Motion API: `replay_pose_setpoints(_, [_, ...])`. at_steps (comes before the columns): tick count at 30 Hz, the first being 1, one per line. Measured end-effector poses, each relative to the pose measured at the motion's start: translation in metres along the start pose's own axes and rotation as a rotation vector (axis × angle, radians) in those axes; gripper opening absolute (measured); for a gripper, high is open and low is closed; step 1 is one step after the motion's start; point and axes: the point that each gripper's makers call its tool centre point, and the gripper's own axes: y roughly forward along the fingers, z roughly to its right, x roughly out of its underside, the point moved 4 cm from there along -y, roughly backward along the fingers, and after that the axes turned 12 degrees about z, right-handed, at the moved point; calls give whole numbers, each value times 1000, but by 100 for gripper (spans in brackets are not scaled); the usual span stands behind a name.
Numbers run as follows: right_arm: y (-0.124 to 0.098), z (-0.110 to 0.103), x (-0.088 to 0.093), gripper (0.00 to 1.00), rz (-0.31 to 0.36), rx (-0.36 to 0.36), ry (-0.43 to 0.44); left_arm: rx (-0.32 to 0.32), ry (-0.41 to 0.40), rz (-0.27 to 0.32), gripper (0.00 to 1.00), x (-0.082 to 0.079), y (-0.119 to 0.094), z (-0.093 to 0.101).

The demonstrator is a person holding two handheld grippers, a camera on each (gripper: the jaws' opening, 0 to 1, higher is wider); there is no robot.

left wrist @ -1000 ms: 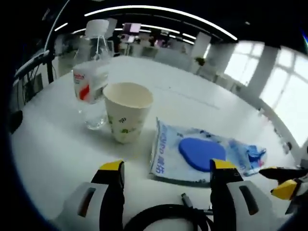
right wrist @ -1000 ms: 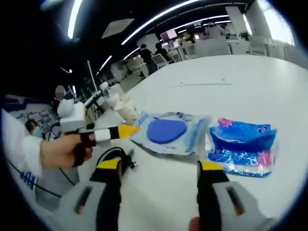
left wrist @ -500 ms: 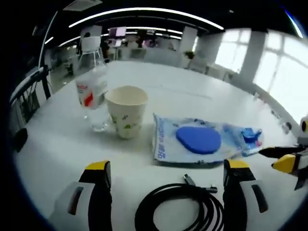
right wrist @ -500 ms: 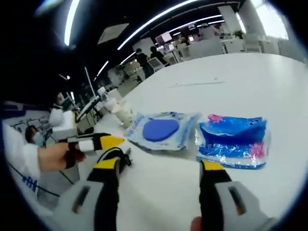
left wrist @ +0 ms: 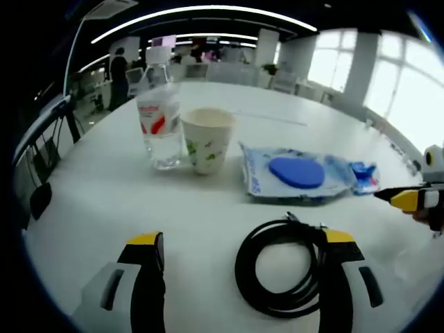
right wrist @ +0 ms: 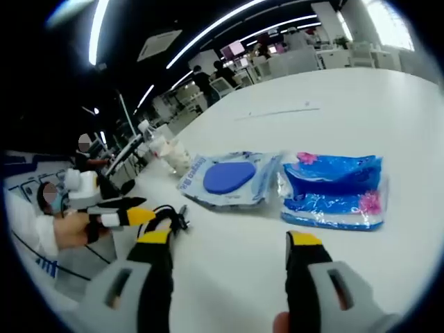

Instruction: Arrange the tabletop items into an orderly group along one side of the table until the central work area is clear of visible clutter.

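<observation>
Your left tongs (left wrist: 239,243) stand spread and empty over the coiled cable (left wrist: 281,267); your right tongs (right wrist: 232,243), likewise spread, face the wipes pack (right wrist: 229,179) and blue packet (right wrist: 333,191) mid-table (right wrist: 347,111), awaiting grouping.

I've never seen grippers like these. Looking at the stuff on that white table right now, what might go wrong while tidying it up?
The paper cup stands open-topped right beside the water bottle; nudging either might tip both. The coiled black cable lies loose between the left gripper jaws, so it may uncoil or snag. The blue plastic packet looks thin and slippery, so the open right gripper may pinch it poorly.
</observation>
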Motion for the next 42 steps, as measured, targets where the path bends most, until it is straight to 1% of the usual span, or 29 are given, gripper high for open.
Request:
replay_pose_setpoints(2, [0,-1,-2,63,4,-5,1,-11,9,-14,85,3,-1,0])
replay_pose_setpoints(4, [0,1,-3,62,9,-5,6,-28,37,-37,81,7,-2,0])
replay_pose_setpoints(6, [-1,3,-2,61,9,-2,13,-58,78,-58,71,12,-3,-3])
replay_pose_setpoints(8, [-2,5,0,61,6,2,21,-64,67,-82,66,17,-1,-1])
replay_pose_setpoints(10, [-3,8,1,60,6,7,28,-66,63,-101,60,21,-1,5])
replay_pose_setpoints(12, [-4,11,1,59,9,12,35,-80,104,-129,47,25,-2,4])
replay_pose_setpoints(13, [-5,13,1,59,11,18,40,-90,148,-141,40,27,-3,3])
replay_pose_setpoints(14, [-5,14,1,58,13,23,46,-88,161,-144,32,28,-2,4])
replay_pose_setpoints(15, [-6,16,1,58,15,30,56,-79,154,-150,29,32,-1,7])
replay_pose_setpoints(16, [-6,18,1,58,17,34,62,-77,142,-131,27,29,0,8])
replay_pose_setpoints(18, [-7,20,1,57,18,39,69,-73,149,-137,22,28,0,12])
replay_pose_setpoints(19, [-8,21,1,56,19,42,71,-49,167,-142,19,28,0,16])
replay_pose_setpoints(20, [-8,21,1,55,20,42,74,-27,183,-151,13,29,0,19])
replay_pose_setpoints(21, [-9,22,1,54,21,41,79,-35,195,-175,5,29,-2,18])
replay_pose_setpoints(22, [-9,22,2,52,22,39,89,-51,150,-169,5,29,-1,19])
replay_pose_setpoints(23, [-9,21,2,51,22,37,94,-46,87,-183,3,30,-2,22])
replay_pose_setpoints(24, [-9,21,3,51,20,33,97,-52,43,-191,2,30,-2,22])
replay_pose_setpoints(25, [-10,21,3,51,19,32,98,-66,-14,-186,1,30,-2,21])
replay_pose_setpoints(26, [-11,21,3,51,21,31,95,-67,-43,-176,0,30,-2,20])
replay_pose_setpoints(27, [-12,21,2,51,23,30,94,-81,-66,-185,0,32,-4,18])
replay_pose_setpoints(29, [-14,22,1,50,28,29,101,-73,-61,-177,0,33,-5,19])
replay_pose_setpoints(31, [-15,22,1,47,29,25,109,-52,-124,-180,0,33,-7,24])
replay_pose_setpoints(33, [-16,22,2,45,26,24,113,-51,-144,-166,0,30,-10,26])
replay_pose_setpoints(37, [-15,19,3,46,23,12,118,-25,-237,-133,0,24,-11,34])
replay_pose_setpoints(39, [-15,16,3,47,22,3,123,-13,-274,-88,0,16,-13,39])
replay_pose_setpoints(41, [-16,15,2,48,26,-4,135,0,-290,-81,0,14,-13,42])
replay_pose_setpoints(42, [-15,14,1,49,34,-7,159,5,-296,-76,0,12,-13,45])
